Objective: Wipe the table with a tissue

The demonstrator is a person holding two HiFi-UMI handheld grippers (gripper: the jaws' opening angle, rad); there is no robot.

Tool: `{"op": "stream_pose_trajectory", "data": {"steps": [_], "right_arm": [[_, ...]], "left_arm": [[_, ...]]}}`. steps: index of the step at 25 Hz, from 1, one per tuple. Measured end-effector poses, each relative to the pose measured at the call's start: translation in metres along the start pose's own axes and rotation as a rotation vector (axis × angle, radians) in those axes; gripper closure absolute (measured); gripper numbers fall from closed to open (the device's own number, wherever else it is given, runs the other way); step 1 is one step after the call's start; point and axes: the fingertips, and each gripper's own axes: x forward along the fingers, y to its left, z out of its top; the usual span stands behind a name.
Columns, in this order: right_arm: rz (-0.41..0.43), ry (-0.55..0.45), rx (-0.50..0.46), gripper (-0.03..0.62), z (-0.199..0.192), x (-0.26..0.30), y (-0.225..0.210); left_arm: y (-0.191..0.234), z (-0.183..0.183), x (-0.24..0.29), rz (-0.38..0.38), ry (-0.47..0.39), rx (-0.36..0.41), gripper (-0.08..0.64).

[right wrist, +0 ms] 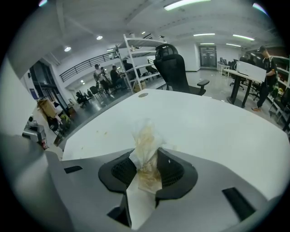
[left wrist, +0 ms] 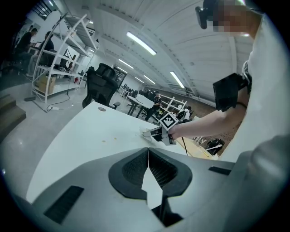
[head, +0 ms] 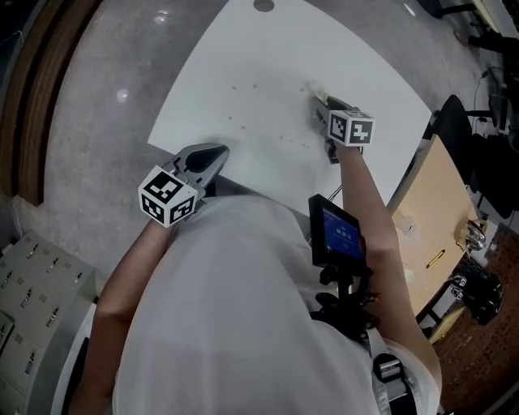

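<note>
A white table (head: 268, 73) carries small brown crumbs or stains (head: 243, 87) near its middle. My right gripper (head: 318, 105) is shut on a crumpled, brown-stained tissue (right wrist: 146, 149), whose tip (head: 315, 91) rests against the tabletop right of the stains. In the left gripper view the same gripper (left wrist: 149, 134) lies low over the table with its marker cube (left wrist: 168, 120). My left gripper (head: 212, 158) hovers at the table's near edge, jaws closed together with nothing between them (left wrist: 147, 156).
A round cable port (head: 263, 5) sits at the table's far edge. A black office chair (right wrist: 174, 72) stands beyond the table. A brown board (head: 434, 219) with a yellow pen lies on the right. Grey cabinets (head: 32, 300) stand at the lower left.
</note>
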Motion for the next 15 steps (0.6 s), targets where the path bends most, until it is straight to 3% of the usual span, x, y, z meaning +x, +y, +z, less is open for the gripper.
{"op": "stream_pose_trajectory", "data": {"steps": [11, 15], "right_arm": [[-0.101, 0.038, -0.097, 0.469, 0.014, 0.012, -0.017], [-0.127, 0.030, -0.082, 0.469, 0.015, 0.010, -0.020]], "left_arm": [[0.008, 0.001, -0.020, 0.057, -0.023, -0.026, 0.552], [0.006, 0.003, -0.020, 0.061, -0.028, -0.021, 0.552]]}}
